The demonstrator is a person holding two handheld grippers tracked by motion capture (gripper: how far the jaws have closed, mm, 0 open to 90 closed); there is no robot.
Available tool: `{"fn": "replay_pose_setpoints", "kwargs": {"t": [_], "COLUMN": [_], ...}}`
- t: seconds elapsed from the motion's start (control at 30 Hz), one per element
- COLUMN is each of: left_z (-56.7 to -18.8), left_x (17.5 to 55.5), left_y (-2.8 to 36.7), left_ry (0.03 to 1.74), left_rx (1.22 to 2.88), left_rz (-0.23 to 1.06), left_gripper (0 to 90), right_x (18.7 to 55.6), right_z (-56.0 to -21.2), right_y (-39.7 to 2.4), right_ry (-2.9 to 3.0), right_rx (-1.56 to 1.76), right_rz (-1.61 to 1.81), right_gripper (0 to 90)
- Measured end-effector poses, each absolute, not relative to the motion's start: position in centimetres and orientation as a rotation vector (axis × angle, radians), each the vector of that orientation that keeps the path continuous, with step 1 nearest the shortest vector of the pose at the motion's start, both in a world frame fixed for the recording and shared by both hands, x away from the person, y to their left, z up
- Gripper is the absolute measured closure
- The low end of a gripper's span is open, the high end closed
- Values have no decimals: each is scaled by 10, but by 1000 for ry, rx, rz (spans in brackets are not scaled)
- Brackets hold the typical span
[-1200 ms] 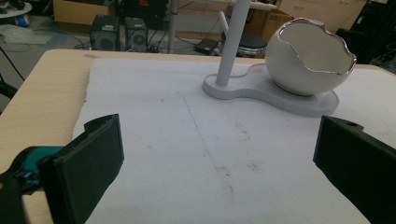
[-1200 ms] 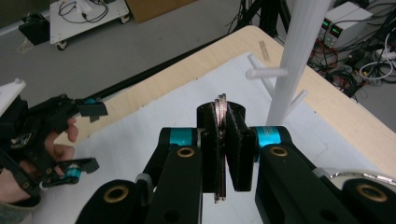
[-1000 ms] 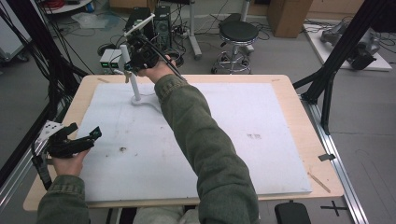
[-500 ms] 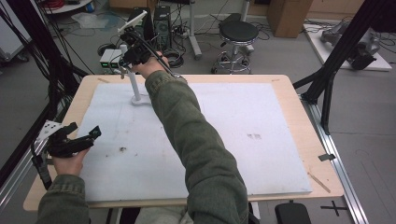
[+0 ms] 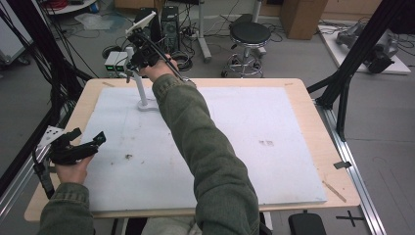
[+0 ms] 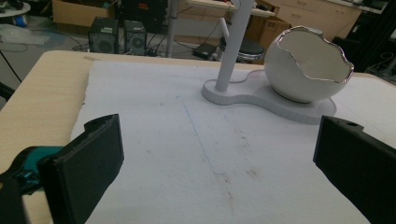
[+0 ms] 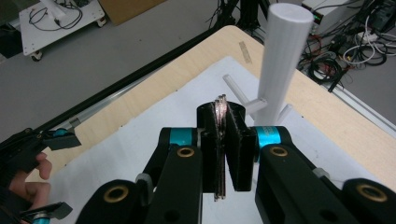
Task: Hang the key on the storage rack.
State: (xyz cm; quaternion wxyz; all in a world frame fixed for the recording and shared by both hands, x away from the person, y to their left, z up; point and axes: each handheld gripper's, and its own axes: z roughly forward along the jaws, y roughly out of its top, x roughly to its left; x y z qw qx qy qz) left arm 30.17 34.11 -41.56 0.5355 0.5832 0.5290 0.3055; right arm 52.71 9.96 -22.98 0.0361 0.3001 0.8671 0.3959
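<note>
the right arm reaches far across the table [image 5: 303, 122], its right gripper [image 7: 223, 140] raised beside the white post [image 7: 279, 60] of a stand [image 5: 147, 104] at the far left of the white mat [image 5: 244, 142]. its jaws are clenched on thin, coppery rings [image 7: 220, 144], seen edge-on and hard to make out. the left gripper [image 5: 80, 147] rests at the near left edge, jaws spread wide and holding nothing. in the left gripper view a cracked-egg bowl [image 6: 306, 65] sits on the stand's base; the post's top is cut off.
</note>
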Motion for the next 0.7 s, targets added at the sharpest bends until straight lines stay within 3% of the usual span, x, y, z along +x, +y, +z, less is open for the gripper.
{"fn": "replay_pose_setpoints", "kwargs": {"t": [0.7], "left_z": [-416], "left_x": [302], "left_y": [341], "left_ry": [1262], "left_rx": [1391], "left_rz": [720], "left_gripper": [22], "right_x": [532], "right_z": [-250], "right_y": [88], "right_ry": [2674], "right_rx": [958], "right_rz": [1211], "right_gripper": [850]}}
